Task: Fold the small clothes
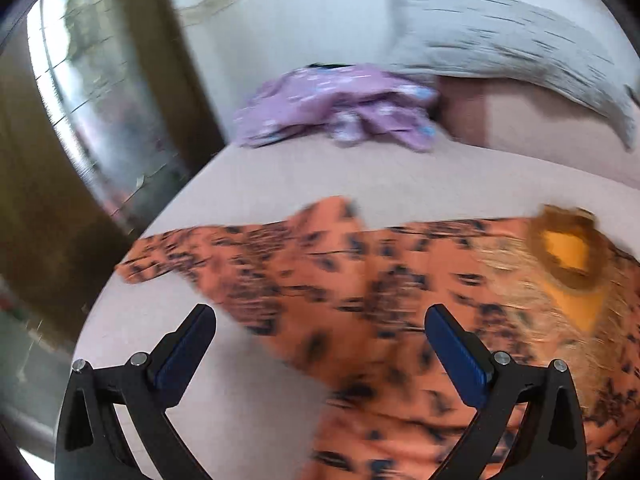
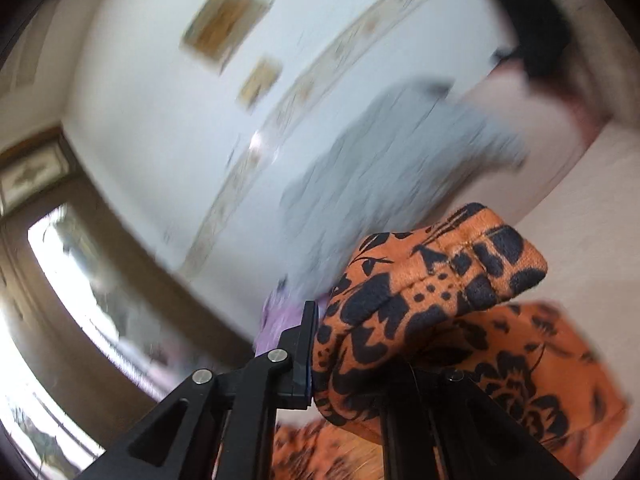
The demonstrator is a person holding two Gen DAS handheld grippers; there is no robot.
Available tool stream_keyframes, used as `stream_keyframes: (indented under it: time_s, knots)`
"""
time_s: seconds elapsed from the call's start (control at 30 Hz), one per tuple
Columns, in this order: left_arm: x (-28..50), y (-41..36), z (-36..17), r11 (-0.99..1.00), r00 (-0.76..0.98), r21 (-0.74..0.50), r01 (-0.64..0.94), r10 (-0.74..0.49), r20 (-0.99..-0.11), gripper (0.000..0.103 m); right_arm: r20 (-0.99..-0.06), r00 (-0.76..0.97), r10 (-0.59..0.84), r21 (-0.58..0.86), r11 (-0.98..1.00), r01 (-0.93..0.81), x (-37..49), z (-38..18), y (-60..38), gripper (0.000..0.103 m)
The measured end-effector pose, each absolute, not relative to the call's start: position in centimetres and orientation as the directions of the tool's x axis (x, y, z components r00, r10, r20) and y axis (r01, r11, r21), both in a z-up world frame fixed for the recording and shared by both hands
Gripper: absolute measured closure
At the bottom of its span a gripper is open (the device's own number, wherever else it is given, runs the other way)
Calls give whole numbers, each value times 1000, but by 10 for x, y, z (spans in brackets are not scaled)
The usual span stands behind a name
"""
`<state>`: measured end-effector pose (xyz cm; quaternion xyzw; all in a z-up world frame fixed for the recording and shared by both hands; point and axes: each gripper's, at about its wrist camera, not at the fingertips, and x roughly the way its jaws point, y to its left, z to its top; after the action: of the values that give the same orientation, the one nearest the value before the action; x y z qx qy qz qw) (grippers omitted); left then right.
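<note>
My right gripper (image 2: 316, 360) is clamped on a bunched hem of the orange floral garment (image 1: 360, 288), lower centre; it is soft, light, floppy cloth. My left gripper (image 1: 320, 344) gapes, empty, above it.

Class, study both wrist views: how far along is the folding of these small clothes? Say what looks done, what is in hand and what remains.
Done: nothing looks folded yet. In hand: the right gripper is shut on a bunched part of the orange patterned garment, which otherwise lies spread on the bed; the left gripper is open above it, empty. Left: folding this garment, then the crumpled purple garment lying near the grey pillow.
</note>
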<state>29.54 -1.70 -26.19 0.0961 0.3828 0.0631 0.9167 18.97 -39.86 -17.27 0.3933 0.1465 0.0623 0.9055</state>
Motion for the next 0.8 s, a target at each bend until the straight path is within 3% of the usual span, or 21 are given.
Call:
stream_keyframes:
  time_s: [0.2,0.23,0.27,0.3,0.43,0.6,0.8]
  knots:
    - [307,52,-265,963,650,193,-187,269,-711,0,-396,823,407,767,640,53,267,-254,-281,85]
    - [308,61,-265,962,646,188,-198,273,-713,0,-430,788,441,772,632,69,275,-267,-267,66]
    - [307,64,-266,961,645,186,-204,275,-713,0,-464,744,481,779,621,85,284,-280,-256,29]
    - [306,67,-266,961,645,184,-207,275,-713,0,-499,684,533,793,599,112,291,-298,-244,17]
    - [305,70,-264,966,653,163,-201,256,-712,0,-457,650,607,845,524,106,285,-314,-235,15]
    - [300,49,-259,979,677,143,-145,204,-707,0,-372,664,649,868,496,1,249,-277,-256,15]
    - [285,12,-245,994,744,101,-34,93,-661,0,-410,696,589,828,561,12,210,-254,-299,15]
